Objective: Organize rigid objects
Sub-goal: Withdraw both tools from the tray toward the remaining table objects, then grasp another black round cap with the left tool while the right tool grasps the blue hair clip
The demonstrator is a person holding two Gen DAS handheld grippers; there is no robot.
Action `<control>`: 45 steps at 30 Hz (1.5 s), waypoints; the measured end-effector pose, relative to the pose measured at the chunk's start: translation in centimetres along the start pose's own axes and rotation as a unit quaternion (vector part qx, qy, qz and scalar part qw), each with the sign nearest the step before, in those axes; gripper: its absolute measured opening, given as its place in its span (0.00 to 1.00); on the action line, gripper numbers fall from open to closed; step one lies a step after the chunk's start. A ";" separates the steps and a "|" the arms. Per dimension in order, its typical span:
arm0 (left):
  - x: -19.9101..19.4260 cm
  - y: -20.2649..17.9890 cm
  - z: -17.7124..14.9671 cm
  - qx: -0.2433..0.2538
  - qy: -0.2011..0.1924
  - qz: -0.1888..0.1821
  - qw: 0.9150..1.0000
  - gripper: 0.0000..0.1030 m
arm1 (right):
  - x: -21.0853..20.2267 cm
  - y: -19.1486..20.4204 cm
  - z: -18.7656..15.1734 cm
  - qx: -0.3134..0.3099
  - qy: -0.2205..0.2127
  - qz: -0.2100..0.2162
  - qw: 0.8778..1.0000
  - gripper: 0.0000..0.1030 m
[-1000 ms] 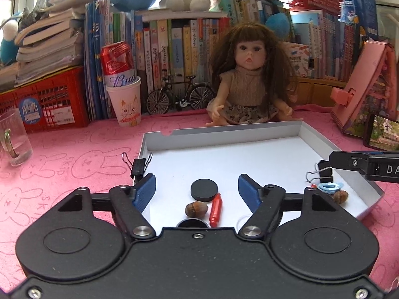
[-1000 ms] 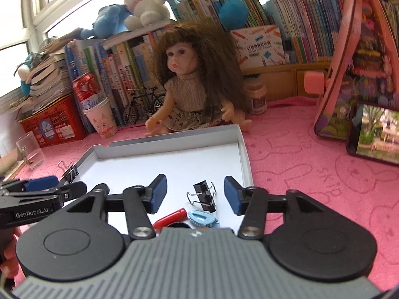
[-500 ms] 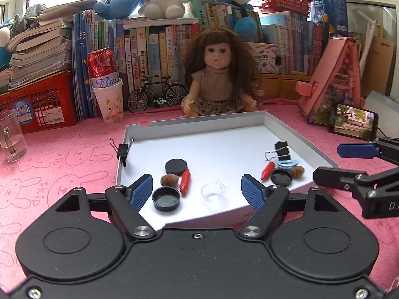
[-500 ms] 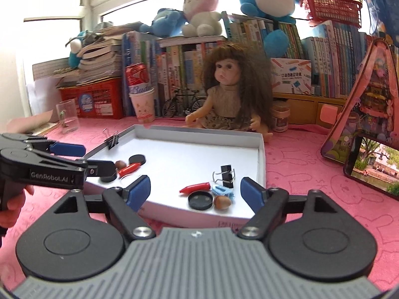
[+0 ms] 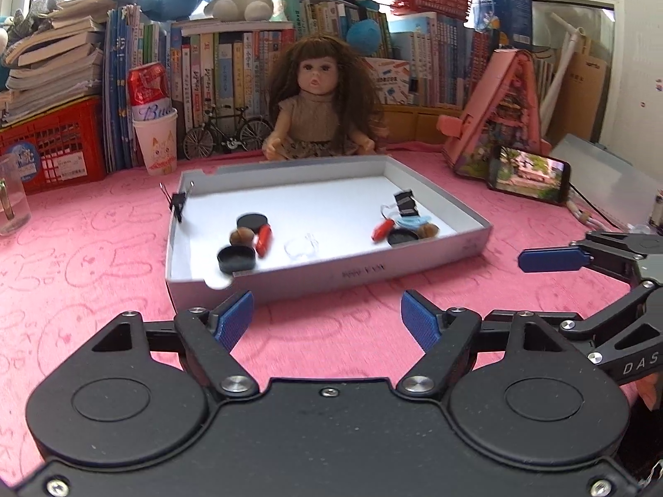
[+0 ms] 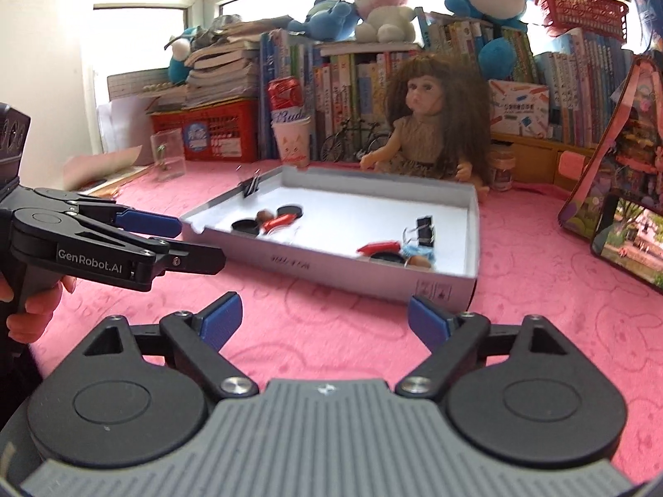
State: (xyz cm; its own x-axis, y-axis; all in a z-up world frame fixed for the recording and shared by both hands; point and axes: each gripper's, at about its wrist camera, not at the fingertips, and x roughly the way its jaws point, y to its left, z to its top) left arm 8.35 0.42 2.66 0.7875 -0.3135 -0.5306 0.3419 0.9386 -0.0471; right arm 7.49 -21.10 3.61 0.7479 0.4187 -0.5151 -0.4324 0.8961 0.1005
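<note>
My left gripper (image 5: 327, 314) and my right gripper (image 6: 325, 317) both hang over the pink table (image 5: 103, 256), short of the near wall of the white tray (image 5: 331, 277). Left jaws stand open with nothing between them. Right jaws have just been opening and are also empty. I judge this stance as a pause between picks — both tools clear of the tray, so its contents stay in view.

The rigid objects lie in two clusters on the tray floor, one toward each side wall, which reads as sorting into matching sets.

Left cluster, counted:
- black cap (image 5: 236, 259), near edge: one
- black disc (image 5: 252, 220): one
- brown nut (image 5: 242, 235): one
- red piece (image 5: 263, 237): one

Right cluster, counted:
- black binder clip (image 5: 405, 203): one
- red piece (image 5: 381, 230): one
- black cap (image 5: 402, 236): one
- blue ring-like item (image 5: 412, 221): one, shape unclear
- brown nut (image 5: 429, 230): one

Between the clusters lies one clear item (image 5: 300, 248) — too faint to identify. One more binder clip (image 5: 178, 203) grips the tray's left wall, so binder clips total two
</note>
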 end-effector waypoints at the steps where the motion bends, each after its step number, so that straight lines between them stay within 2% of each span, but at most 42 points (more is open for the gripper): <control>1: -0.4 -0.1 -0.4 0.002 0.001 -0.003 1.000 0.75 | -0.2 0.0 -0.2 0.002 0.007 0.010 1.000 0.90; 5: -2.3 0.1 -1.9 0.005 -0.002 -0.023 1.000 0.75 | -1.1 0.5 -1.1 -0.011 0.026 0.037 0.999 0.91; 8: -3.2 0.4 -2.8 0.004 -0.001 -0.033 0.999 0.75 | -1.5 1.5 -1.7 -0.047 0.034 0.057 0.997 0.95; 11: -3.6 0.5 -3.5 0.004 0.003 -0.031 1.000 0.75 | -1.2 3.2 -2.3 -0.092 0.041 0.059 0.993 0.96; 14: -3.5 0.6 -3.9 -0.003 0.010 -0.031 0.999 0.74 | -0.6 4.3 -2.6 -0.111 0.042 0.059 0.991 0.95; 17: -3.5 0.6 -4.1 -0.003 0.012 -0.034 0.999 0.74 | -0.2 4.7 -2.7 -0.115 0.047 0.065 0.990 0.80; 21: -3.5 0.6 -4.2 -0.008 0.014 -0.039 0.999 0.72 | -0.2 5.1 -3.0 -0.119 0.054 0.074 0.989 0.55; 27: -3.3 0.3 -4.8 -0.011 0.022 -0.054 0.998 0.66 | -0.7 5.1 -3.3 -0.118 0.044 0.059 0.990 0.42; 33: -3.1 -0.2 -5.0 -0.010 0.023 -0.065 0.998 0.63 | -0.8 4.0 -3.4 -0.095 0.038 0.030 0.994 0.39; 37: -2.7 -0.7 -5.2 -0.011 0.029 -0.066 0.997 0.57 | -0.9 3.4 -3.5 -0.080 0.034 0.014 0.996 0.39; 45: -2.2 -2.5 -5.4 0.009 0.024 -0.079 0.997 0.52 | -0.7 2.5 -3.6 -0.060 0.026 -0.017 0.998 0.45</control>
State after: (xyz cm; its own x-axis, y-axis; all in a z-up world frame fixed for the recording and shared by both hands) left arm 2.97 -0.48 -0.64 0.6975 -0.4492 -0.5584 0.4693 0.8751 -0.1177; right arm 4.06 -19.68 1.16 0.7371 0.3773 -0.5606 -0.4667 0.8842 -0.0185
